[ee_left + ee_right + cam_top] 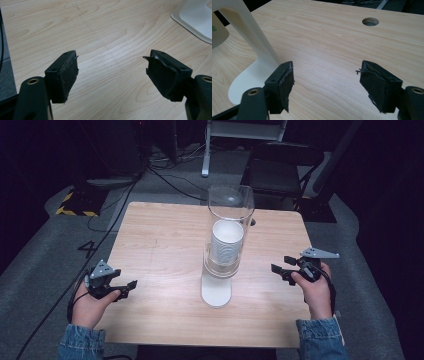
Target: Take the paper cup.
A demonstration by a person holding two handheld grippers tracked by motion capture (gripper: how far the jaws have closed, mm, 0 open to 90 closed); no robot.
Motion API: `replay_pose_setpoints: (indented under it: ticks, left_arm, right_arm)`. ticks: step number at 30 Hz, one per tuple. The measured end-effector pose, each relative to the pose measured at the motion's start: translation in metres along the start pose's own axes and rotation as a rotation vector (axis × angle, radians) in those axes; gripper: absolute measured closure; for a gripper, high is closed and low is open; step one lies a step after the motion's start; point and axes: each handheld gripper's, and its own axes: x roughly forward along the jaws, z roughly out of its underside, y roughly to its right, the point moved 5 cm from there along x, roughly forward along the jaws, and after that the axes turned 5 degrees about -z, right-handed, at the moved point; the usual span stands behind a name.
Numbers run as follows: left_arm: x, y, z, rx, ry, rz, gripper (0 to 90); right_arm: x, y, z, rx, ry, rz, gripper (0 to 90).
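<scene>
A clear tube dispenser [230, 215] stands mid-table on a white stand [216, 290] and holds a stack of white paper cups [226, 247]. My left gripper [126, 288] rests low at the table's left front, open, with nothing between its jaws; in the left gripper view its pads [67, 75] frame bare wood and the white stand's base [197, 20] sits at the upper right. My right gripper [281, 268] hovers at the right, open and empty. In the right gripper view the stand's upright [249, 32] rises at the left, and its base [249, 80] lies behind the left pad.
The light wooden table [165, 245] has a round cable hole [370, 21] near its far edge. Beyond it stand a dark chair [280, 165], cables on grey floor and a yellow-black striped marking [75, 205].
</scene>
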Motion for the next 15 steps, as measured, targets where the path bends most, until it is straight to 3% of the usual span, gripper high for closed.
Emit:
replay_pose_setpoints:
  ticks: [15]
  left_arm:
    - [0.0025, 0.0019, -0.0022, -0.003, 0.003, 0.017, 23.6]
  right_arm:
    - [-0.0028, -0.0012, 0.0004, 0.015, 0.015, 0.016, 20.4]
